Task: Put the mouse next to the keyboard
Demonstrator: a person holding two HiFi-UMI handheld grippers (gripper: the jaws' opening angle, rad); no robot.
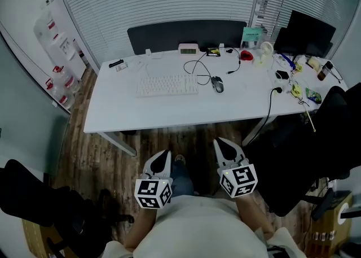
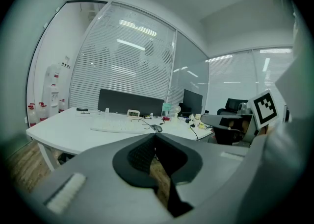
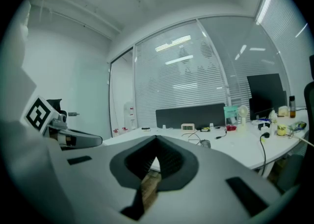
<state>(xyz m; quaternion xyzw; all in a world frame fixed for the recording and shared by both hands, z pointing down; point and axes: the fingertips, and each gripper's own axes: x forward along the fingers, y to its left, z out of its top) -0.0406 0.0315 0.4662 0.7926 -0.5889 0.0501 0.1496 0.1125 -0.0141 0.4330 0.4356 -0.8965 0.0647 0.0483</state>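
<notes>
A white keyboard [image 1: 167, 86] lies on the white desk [image 1: 141, 113], and a dark grey wired mouse [image 1: 218, 84] sits just right of it. The same keyboard [image 2: 117, 127] and mouse [image 2: 157, 128] appear far off in the left gripper view, and the mouse [image 3: 204, 143] also in the right gripper view. My left gripper [image 1: 162, 157] and right gripper [image 1: 224, 146] hang close to my body over the floor, well short of the desk. Both are shut with nothing between the jaws; the tips meet in the left gripper [image 2: 155, 135] and right gripper [image 3: 157, 138] views.
A small clock [image 1: 188, 49], cables, a red item [image 1: 246, 56], a fan and assorted clutter [image 1: 299, 84] fill the desk's back and right. A monitor [image 1: 307, 34] stands far right. A black chair [image 1: 307, 155] sits at my right, another [image 1: 39, 206] at lower left. Water bottles [image 1: 59, 76] line the left wall.
</notes>
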